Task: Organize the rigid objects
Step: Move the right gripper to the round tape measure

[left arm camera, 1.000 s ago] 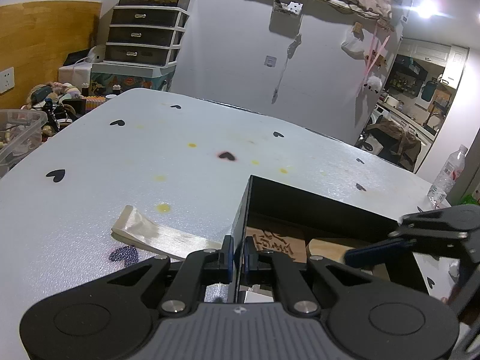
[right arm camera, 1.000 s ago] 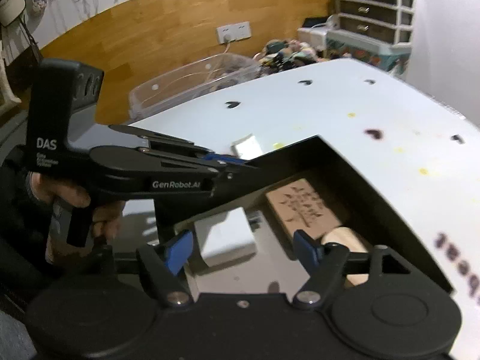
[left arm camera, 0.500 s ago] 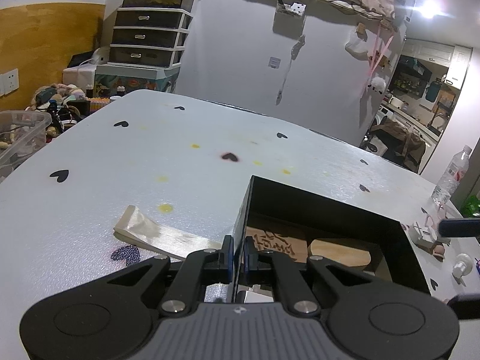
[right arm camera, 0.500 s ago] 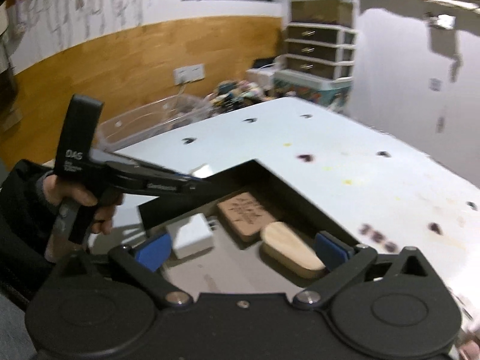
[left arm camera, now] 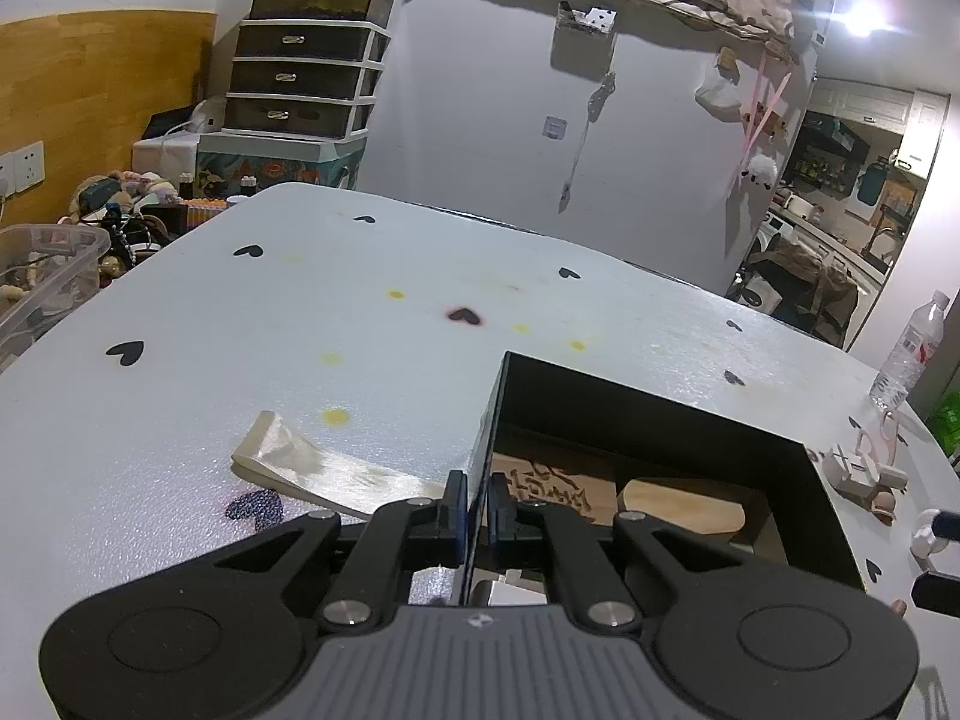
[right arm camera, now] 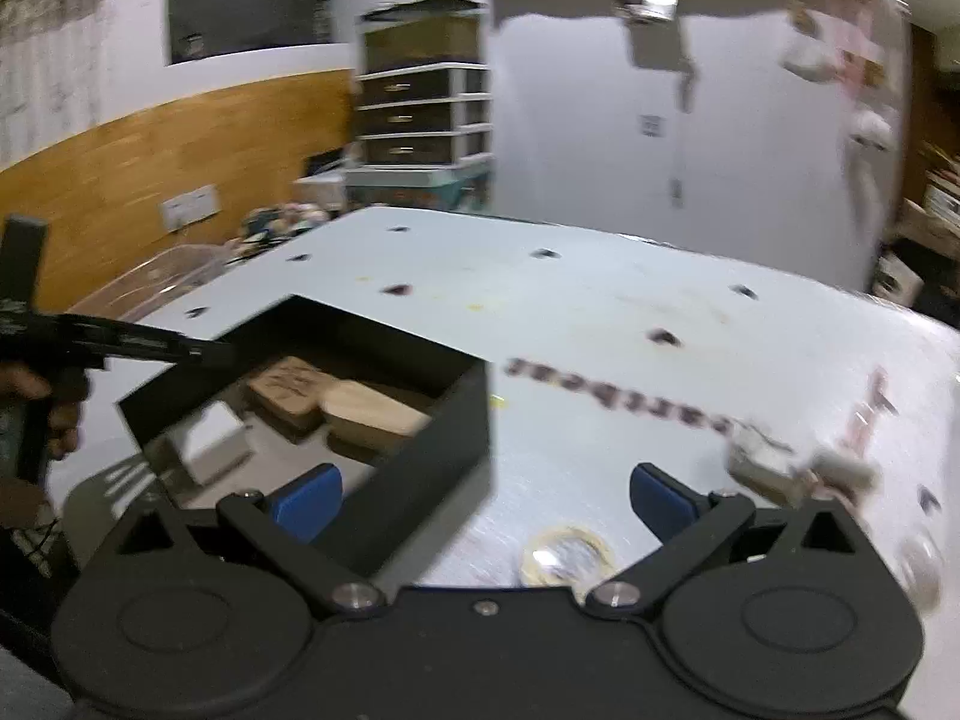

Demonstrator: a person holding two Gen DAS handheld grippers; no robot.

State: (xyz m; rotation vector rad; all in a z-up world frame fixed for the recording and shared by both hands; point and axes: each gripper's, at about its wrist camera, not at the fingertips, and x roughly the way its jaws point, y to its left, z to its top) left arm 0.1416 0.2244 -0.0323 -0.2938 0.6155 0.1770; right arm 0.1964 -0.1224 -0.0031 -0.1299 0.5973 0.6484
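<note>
A black open box point(left arm camera: 648, 414) stands on the white table. My left gripper point(left arm camera: 474, 516) is shut on its left wall. Inside lie a carved wooden block point(left arm camera: 552, 480), an oval wooden piece point(left arm camera: 684, 507) and a white block point(right arm camera: 210, 444). My right gripper point(right arm camera: 483, 498) is open wide, with nothing held, above the box's point(right arm camera: 444, 444) near right corner and the bare table beside it. A roll of tape point(right arm camera: 567, 558) lies on the table just under it. In the right wrist view the left gripper point(right arm camera: 198, 351) pinches the box's far left wall, held by a person's hand point(right arm camera: 36, 396).
Small pale objects point(right arm camera: 768, 462) lie on the table to the right of the box, blurred. A beige strip point(left arm camera: 312, 468) lies left of the box. A water bottle point(left arm camera: 906, 354) stands at the table's right edge. A clear plastic bin point(left arm camera: 42, 276) sits off the left side.
My right gripper has swung from over the box's inside to its right corner and its jaws have spread wider. The left gripper and the box have stayed put.
</note>
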